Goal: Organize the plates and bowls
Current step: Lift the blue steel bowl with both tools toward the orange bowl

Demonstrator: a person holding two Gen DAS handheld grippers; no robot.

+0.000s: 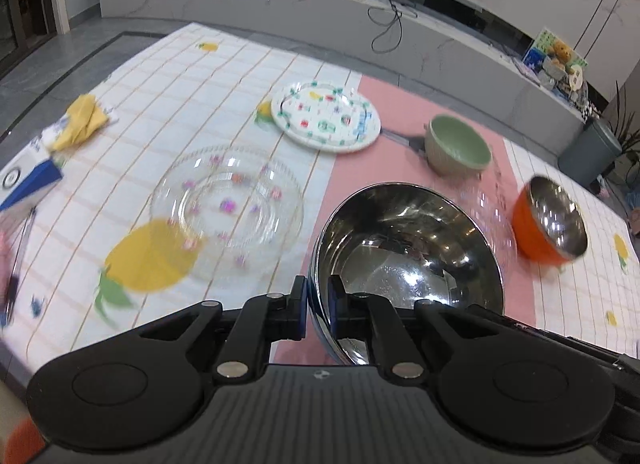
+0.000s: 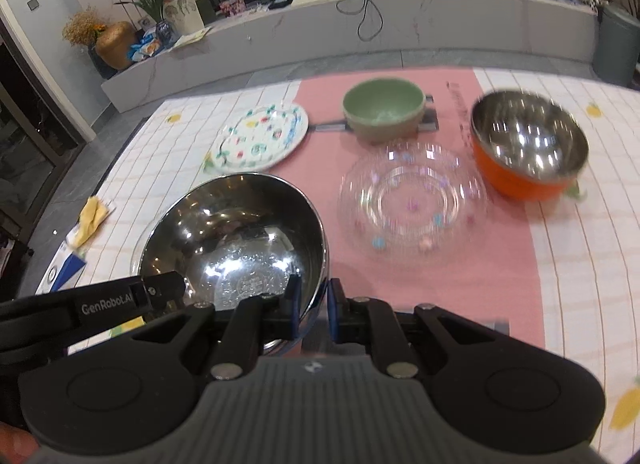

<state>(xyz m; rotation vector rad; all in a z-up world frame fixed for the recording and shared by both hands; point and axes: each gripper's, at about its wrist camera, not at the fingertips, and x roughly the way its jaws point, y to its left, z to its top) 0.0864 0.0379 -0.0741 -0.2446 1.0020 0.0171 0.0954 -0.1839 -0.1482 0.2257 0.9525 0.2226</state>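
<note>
**Two grippers pinch one steel bowl by its rim**

The left gripper [image 1: 318,304] and the right gripper [image 2: 312,304] each clamp opposite edges of the steel bowl [image 1: 408,248], low and centre in both views. Polished metal looks light, stiff and slippery, so the thin rim is likely the surest hold. In the right wrist view, a clear glass plate [image 2: 412,199], probably fragile, lies at centre right over the pink mat [image 2: 440,288]. Beyond it stand a green bowl [image 2: 382,109] and an orange bowl [image 2: 528,143] at upper right. A patterned plate [image 2: 262,135] rests upper left. Another glass plate [image 1: 228,207] sits left of centre in the left view.
</note>
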